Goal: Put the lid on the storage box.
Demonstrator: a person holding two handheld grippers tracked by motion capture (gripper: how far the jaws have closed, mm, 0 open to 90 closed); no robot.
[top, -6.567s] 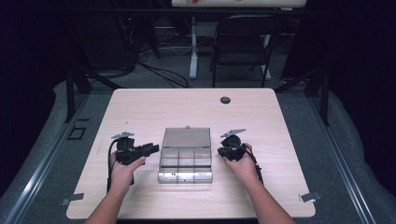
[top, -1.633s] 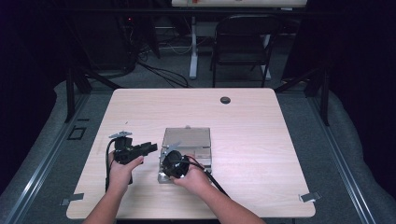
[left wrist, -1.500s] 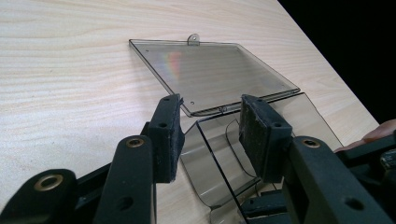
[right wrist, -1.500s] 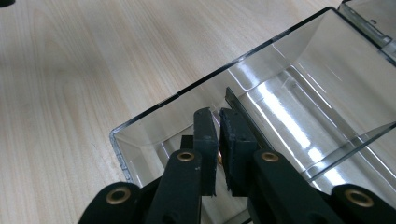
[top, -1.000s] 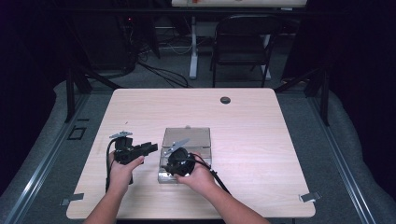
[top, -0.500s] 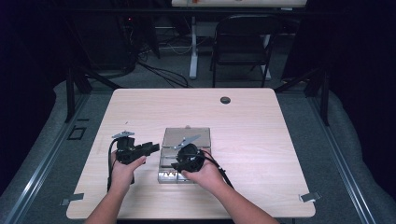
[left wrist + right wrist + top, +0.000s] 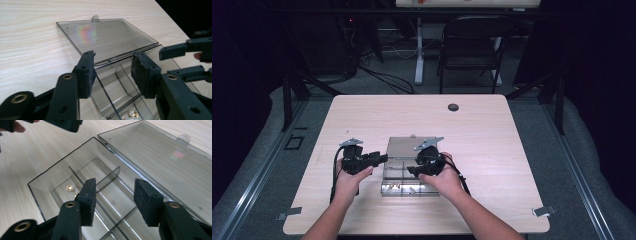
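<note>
The clear plastic compartment box [image 7: 404, 175] lies open near the middle of the worktop's near half, its lid [image 7: 411, 147] folded back flat toward the far edge. A few small brass pieces [image 7: 69, 187] sit in one compartment at the box's near side. The work in hand looks like sorting or fetching those pieces, with the box now open.

To do it well, the right gripper [image 7: 418, 171] should likely come down over the compartment holding the brass pieces, jaws straddling a single piece and clear of the thin dividers [image 7: 107, 178], then close gently so the piece does not skip away. The left gripper [image 7: 379, 159] could steady the box's left wall, since the light box may slide.

The right gripper's jaws have just been opening and stand spread above the box with nothing between them. The left gripper's jaws have also just been opening; they are spread at the box's left wall, near the hinge, pinching nothing.
</note>
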